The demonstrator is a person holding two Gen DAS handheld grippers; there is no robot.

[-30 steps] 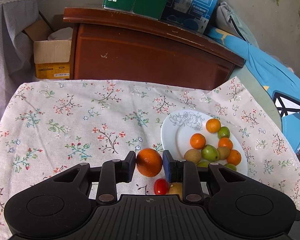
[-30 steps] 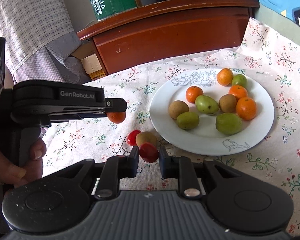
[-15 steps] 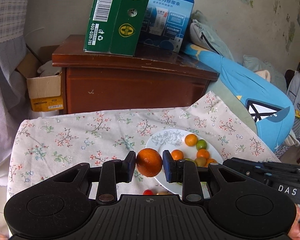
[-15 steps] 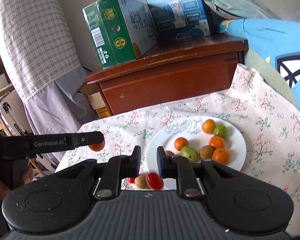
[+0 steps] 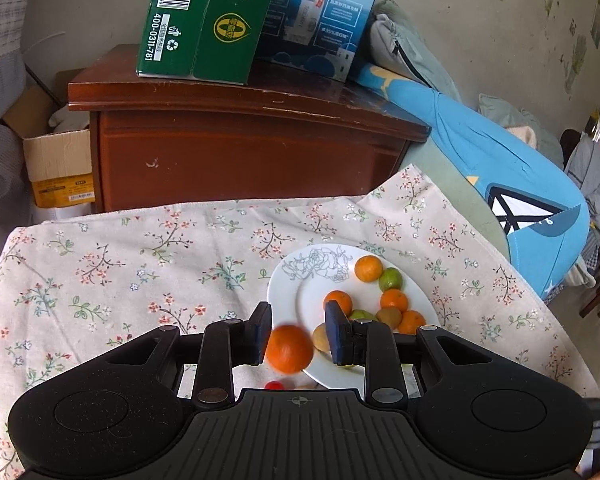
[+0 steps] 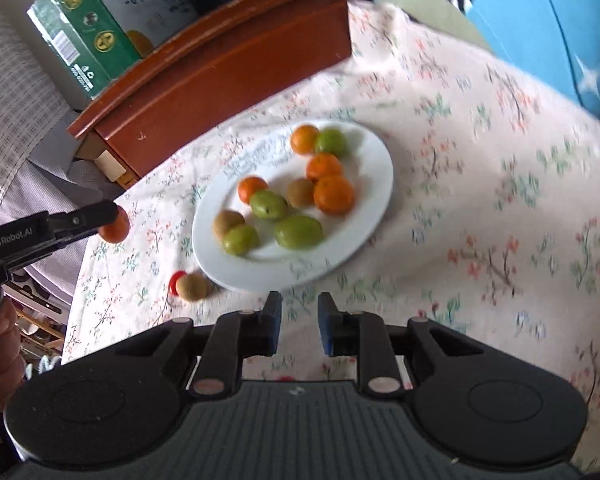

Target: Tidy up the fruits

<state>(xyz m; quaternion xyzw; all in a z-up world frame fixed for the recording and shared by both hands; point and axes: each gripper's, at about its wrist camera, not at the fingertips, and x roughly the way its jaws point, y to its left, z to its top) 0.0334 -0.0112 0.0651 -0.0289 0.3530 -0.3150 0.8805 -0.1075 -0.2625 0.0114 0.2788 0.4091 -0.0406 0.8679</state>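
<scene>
Nearest, in the right wrist view, the right gripper (image 6: 299, 324) has its jaws drawn to a narrow gap with only floral cloth (image 6: 480, 200) showing between them. A second ago a red cherry tomato sat pinched there; half a second ago it was already below the pads. Now only a red sliver (image 6: 286, 379) peeks out at 6 o'clock under the gripper body. It is probably that tomato, down on the tabletop short of the plate (image 6: 340, 240), though too little shows to be sure. The picture is also tilted and smeared compared with before.

At 10 o'clock from those jaws another cherry tomato (image 6: 175, 281) and a brown fruit (image 6: 194, 287) lie touching each other, just off the plate's rim. The plate itself, at 12 o'clock, holds the oranges, green fruits and brown ones as it did.

In the left wrist view the left gripper (image 5: 296, 334) keeps the same opening, but the orange (image 5: 288, 348) now sits lower and blurred. It lies against the 9 o'clock pad with a slit toward the other, so I cannot tell whether it is gripped or slipping. Beyond the plate stands the wooden cabinet (image 5: 240, 160).

By my reading, one tomato needs picking up again and the orange's delivery to the plate is in doubt.
</scene>
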